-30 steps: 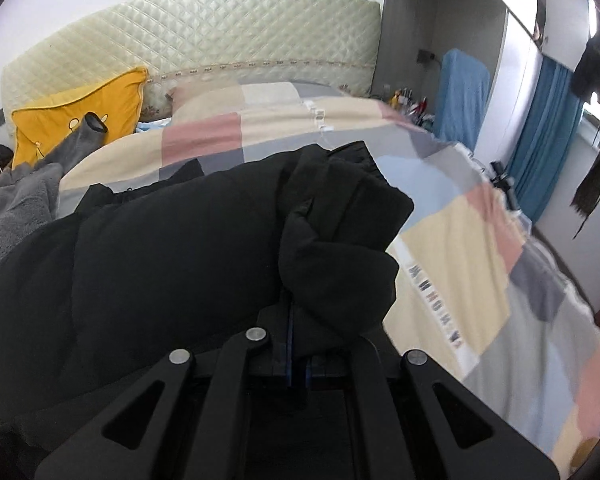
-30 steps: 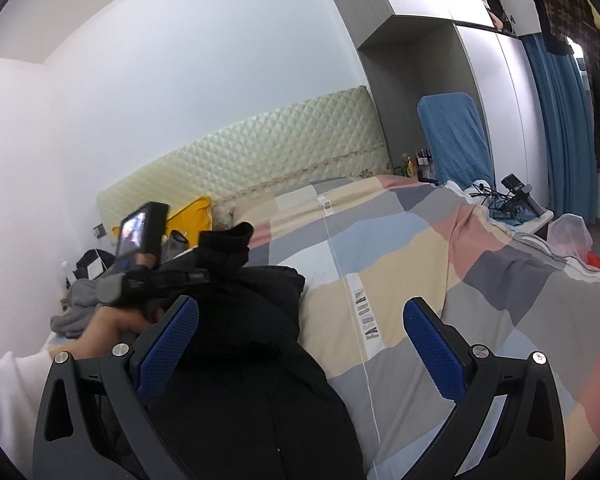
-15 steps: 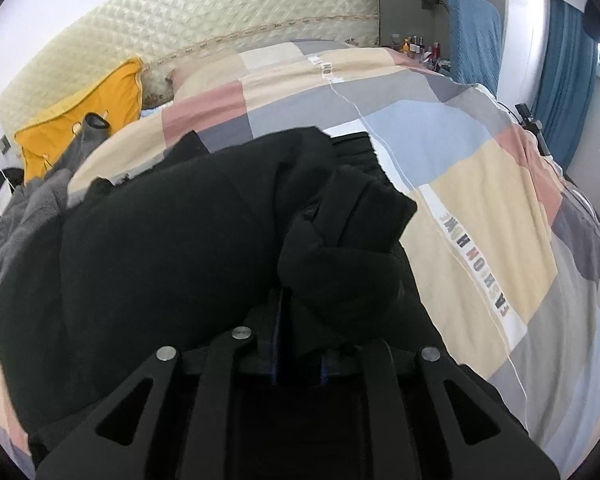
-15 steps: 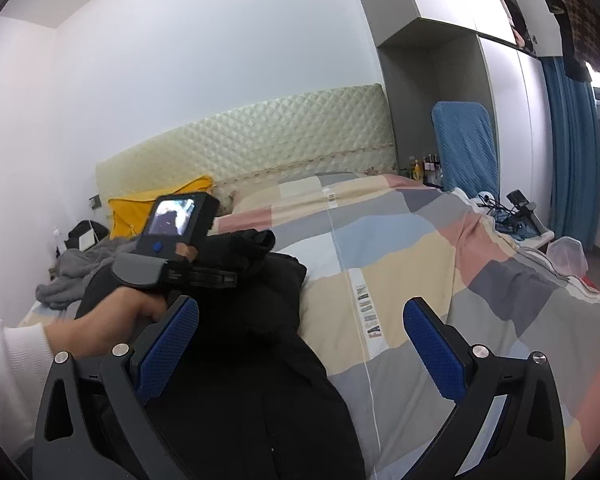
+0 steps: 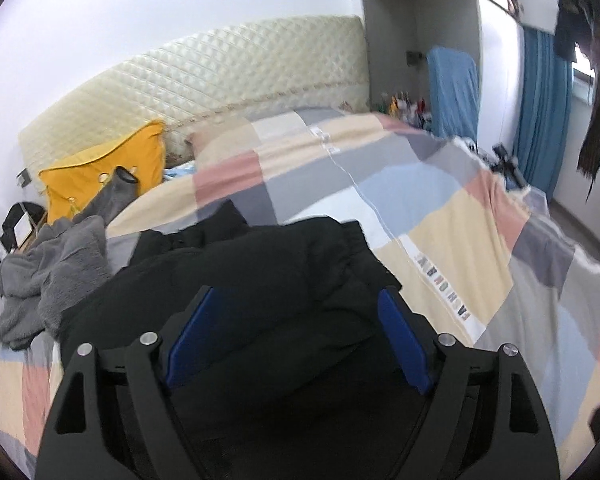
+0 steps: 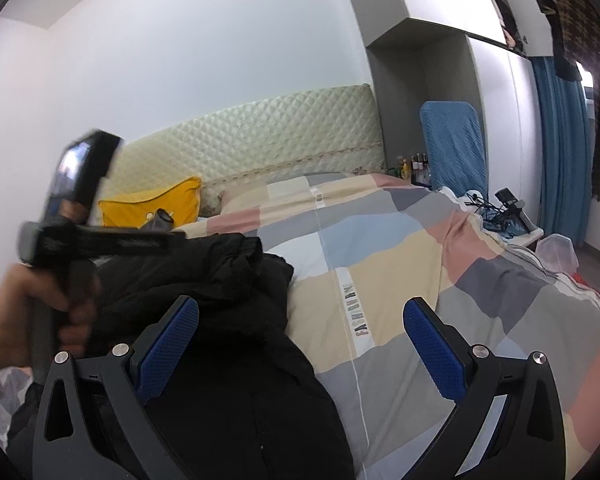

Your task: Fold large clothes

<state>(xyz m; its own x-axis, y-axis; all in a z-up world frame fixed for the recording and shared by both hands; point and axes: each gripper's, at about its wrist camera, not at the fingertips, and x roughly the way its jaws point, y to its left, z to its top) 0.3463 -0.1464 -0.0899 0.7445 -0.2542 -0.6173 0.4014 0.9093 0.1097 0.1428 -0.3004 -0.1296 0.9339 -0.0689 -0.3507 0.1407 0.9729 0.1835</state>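
Black padded jacket point(image 5: 284, 264) lying bunched at lower centre, on patchwork duvet point(image 5: 452, 216). Left gripper point(image 5: 296, 308) opening above it, gripping nothing. Right gripper point(image 6: 300, 320) gaping wide, lower frame, empty.

1. The left wrist view looks forward and downward along the left gripper point(image 5: 296, 312), close over the black coat point(image 5: 260, 280) just ahead of its fingers, facing the quilted headboard point(image 5: 220, 80) far beyond.
2. The right wrist view looks along the right gripper point(image 6: 300, 332), tilted less steeply, with the coat point(image 6: 204, 280) ahead to its left and the patchwork quilt point(image 6: 400, 260) ahead.
3. Both views share the coat, quilt, headboard and yellow pillow point(image 5: 100, 172).
4. The right wrist view also catches the left gripper point(image 6: 100, 240), to its left.
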